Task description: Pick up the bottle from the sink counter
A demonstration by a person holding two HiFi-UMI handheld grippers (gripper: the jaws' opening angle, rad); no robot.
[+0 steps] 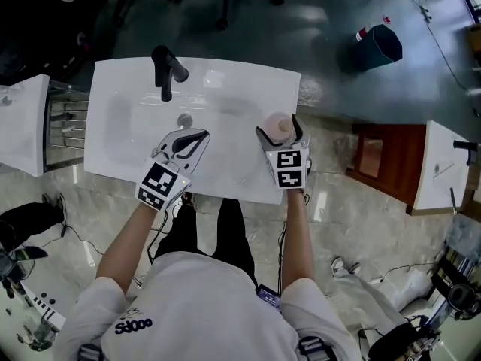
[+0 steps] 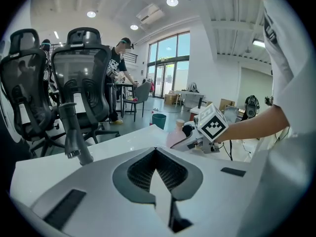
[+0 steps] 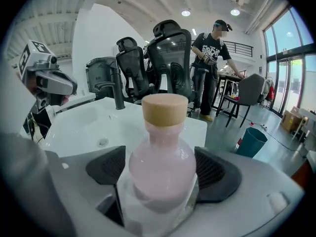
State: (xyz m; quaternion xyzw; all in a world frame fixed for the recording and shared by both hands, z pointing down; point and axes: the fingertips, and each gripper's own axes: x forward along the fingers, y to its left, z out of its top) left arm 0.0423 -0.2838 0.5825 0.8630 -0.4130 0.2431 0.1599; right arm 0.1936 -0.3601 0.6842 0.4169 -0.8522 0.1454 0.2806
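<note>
Apparently well left of bottle (image 1: 279,128): faucet (image 1: 165,70), drain (image 1: 184,120).

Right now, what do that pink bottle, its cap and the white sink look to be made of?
Bottle: clear glass or hard plastic, judging by the glossy highlights. The pink seems to be the contents.
Cap: matte tan, perhaps wood or something cork-like. No grain is visible.
Sink: smooth glossy white with soft reflections, likely ceramic or cast resin.

Pink bottle (image 3: 162,177) with tan cap (image 3: 164,107), white sink counter (image 1: 120,89), black faucet (image 1: 164,70)
</note>
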